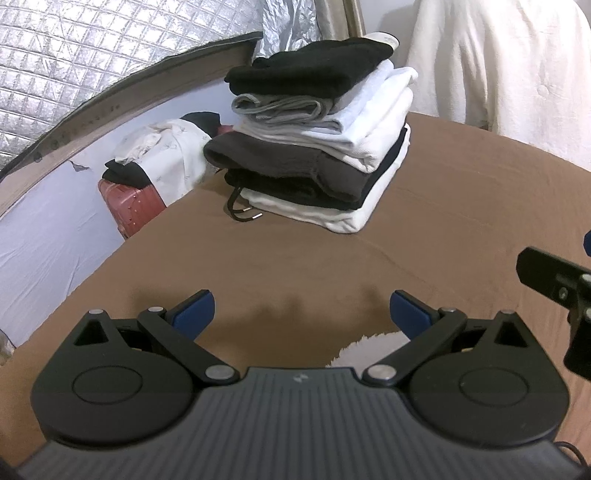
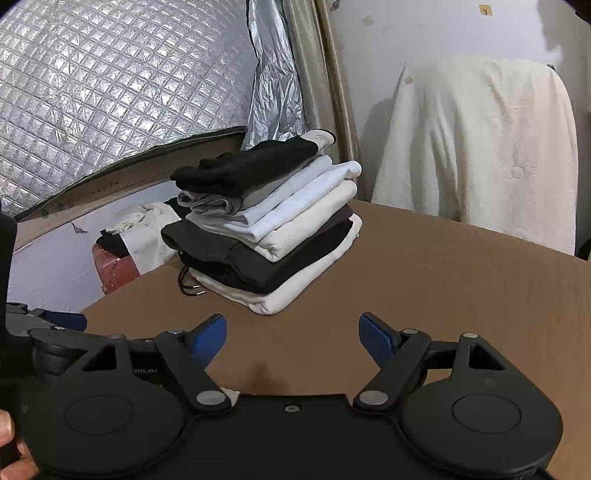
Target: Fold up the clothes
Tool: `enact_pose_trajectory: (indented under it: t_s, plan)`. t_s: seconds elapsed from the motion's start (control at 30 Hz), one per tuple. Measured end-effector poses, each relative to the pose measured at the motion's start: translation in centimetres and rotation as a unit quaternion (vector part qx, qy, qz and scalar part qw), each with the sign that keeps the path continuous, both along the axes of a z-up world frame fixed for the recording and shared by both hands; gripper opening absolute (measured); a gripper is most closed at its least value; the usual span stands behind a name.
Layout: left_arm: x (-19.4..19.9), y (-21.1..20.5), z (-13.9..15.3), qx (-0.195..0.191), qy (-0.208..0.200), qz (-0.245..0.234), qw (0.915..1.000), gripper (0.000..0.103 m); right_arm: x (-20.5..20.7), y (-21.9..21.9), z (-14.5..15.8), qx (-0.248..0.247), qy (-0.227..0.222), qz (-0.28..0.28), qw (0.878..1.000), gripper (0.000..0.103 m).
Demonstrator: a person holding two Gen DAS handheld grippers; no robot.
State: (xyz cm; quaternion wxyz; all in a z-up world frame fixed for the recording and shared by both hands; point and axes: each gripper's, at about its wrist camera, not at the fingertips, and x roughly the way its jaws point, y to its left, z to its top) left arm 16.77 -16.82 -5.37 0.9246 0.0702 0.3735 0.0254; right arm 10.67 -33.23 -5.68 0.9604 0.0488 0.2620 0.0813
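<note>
Two black, blue-tipped tongs hover released over a brown bed sheet [image 1: 443, 206].
Left tongs [image 1: 302, 308] and right tongs [image 2: 293, 332] grasp nothing; beyond sits a neat stack of folded black, white and grey clothes [image 1: 314, 140].

we find almost nothing legible. on the right gripper [image 2: 293, 334], faint pale letters sit on the black body behind its left finger, too small and half hidden for us to read. the left gripper [image 1: 302, 309] carries a small pale emblem on its ribbed grey housing, no letters. a tiny yellow sticker [image 2: 485, 10] on the wall bears a mark we cannot make out.
</note>
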Motion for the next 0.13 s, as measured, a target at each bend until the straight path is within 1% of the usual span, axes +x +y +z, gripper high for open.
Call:
enact_pose_trajectory:
  t_s: [0.07,0.13]
  plan:
    - [-0.24,-0.20,-0.03,0.002,-0.002,-0.003,1.0000,0.103,0.00,-0.05,-0.01,0.000,0.001,0.000,1.000,0.083]
    - [-0.57,-0.23,0.12,0.001,-0.014,-0.001,0.9999,0.103,-0.02,-0.08,-0.02,0.000,0.001,-0.001,1.000,0.083]
